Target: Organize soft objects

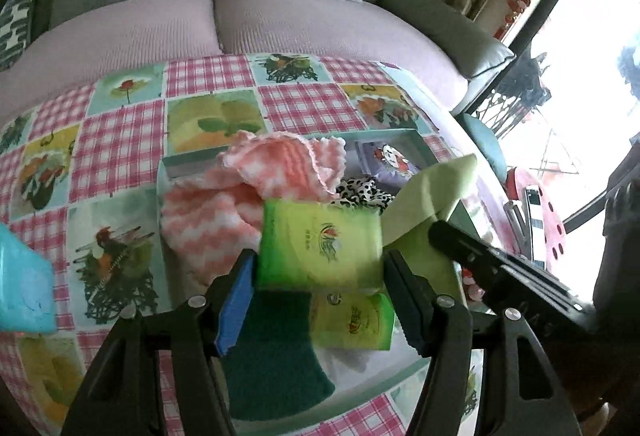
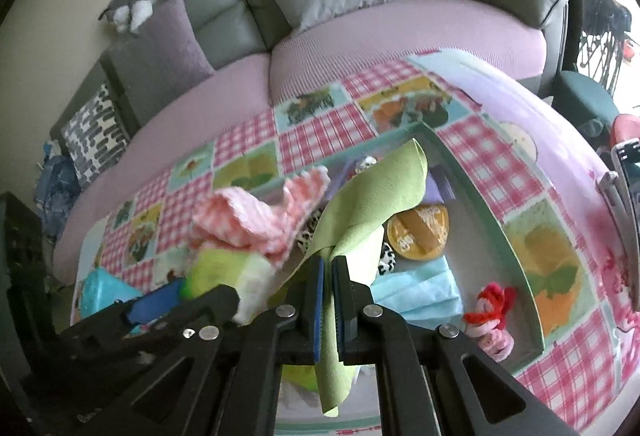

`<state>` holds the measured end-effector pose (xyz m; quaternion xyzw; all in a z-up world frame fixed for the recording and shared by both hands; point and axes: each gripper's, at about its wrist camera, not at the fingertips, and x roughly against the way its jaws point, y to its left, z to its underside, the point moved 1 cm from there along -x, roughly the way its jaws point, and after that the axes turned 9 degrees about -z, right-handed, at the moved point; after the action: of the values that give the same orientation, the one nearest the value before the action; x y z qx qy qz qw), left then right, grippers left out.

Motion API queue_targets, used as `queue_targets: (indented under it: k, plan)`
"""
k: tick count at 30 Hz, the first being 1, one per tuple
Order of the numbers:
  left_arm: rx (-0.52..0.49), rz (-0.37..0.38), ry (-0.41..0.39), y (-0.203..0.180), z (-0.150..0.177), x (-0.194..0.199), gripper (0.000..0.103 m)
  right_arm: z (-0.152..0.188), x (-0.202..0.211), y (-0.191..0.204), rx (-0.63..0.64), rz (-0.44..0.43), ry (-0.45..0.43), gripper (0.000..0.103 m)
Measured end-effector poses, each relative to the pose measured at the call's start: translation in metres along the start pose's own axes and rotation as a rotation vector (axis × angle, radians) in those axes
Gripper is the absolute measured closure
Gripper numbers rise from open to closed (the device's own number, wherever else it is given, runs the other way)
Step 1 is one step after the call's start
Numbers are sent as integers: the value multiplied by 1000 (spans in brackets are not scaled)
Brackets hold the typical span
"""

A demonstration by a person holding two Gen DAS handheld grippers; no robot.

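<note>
My left gripper [image 1: 318,268] is shut on a green tissue pack [image 1: 320,244] and holds it above the mint green tray [image 1: 192,160]. A second green tissue pack [image 1: 352,322] and a dark green sponge [image 1: 276,352] lie in the tray below it. My right gripper [image 2: 327,268] is shut on a light green cloth [image 2: 376,191], which also shows in the left wrist view [image 1: 436,191]. A pink and white knitted cloth [image 1: 248,191] lies in the tray; it also shows in the right wrist view [image 2: 256,215].
The tray [image 2: 516,236] also holds a blue face mask [image 2: 420,292], a round gold tin [image 2: 418,232], a red and pink yarn toy [image 2: 490,312] and a spotted cloth [image 1: 360,191]. A blue tissue pack [image 1: 24,276] lies left on the checked tablecloth [image 1: 120,147]. A sofa [image 1: 280,19] stands behind.
</note>
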<state>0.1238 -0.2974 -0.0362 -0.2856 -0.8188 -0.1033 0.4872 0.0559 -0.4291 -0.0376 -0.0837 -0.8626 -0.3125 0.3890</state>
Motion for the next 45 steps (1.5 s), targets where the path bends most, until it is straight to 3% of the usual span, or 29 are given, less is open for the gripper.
queue_targets:
  k: [2, 8, 12, 15, 16, 18, 22, 29, 38, 41, 45]
  plan:
    - [19, 10, 5, 4, 1, -2, 17, 1, -3, -2, -6, 3, 6, 94]
    - [84, 28, -10, 20, 3, 6, 17, 3, -4, 1, 14, 23, 22, 94]
    - [125, -40, -28, 39, 15, 18, 16, 10, -6, 1, 9, 44, 37, 61]
    - [144, -141, -33, 56, 28, 24, 16, 18, -5, 2, 13, 64, 54, 61]
    - [157, -167, -33, 63, 32, 26, 15, 20, -4, 3, 18, 69, 54, 58]
    - [186, -211, -32, 77, 42, 29, 9, 23, 2, 7, 27, 77, 42, 40]
    - [212, -296, -11, 101, 63, 32, 7, 35, 14, 20, 65, 71, 34, 31]
    - [236, -340, 0, 122, 99, 51, 7, 69, 27, 50, 175, 84, 63, 8]
    - [240, -429, -34, 126, 126, 82, 7, 112, 38, 77, 252, 86, 99, 2]
    - [233, -449, -7, 127, 131, 85, 7, 119, 41, 86, 275, 85, 81, 2]
    - [191, -557, 21, 123, 142, 87, 7, 121, 41, 93, 286, 95, 59, 2]
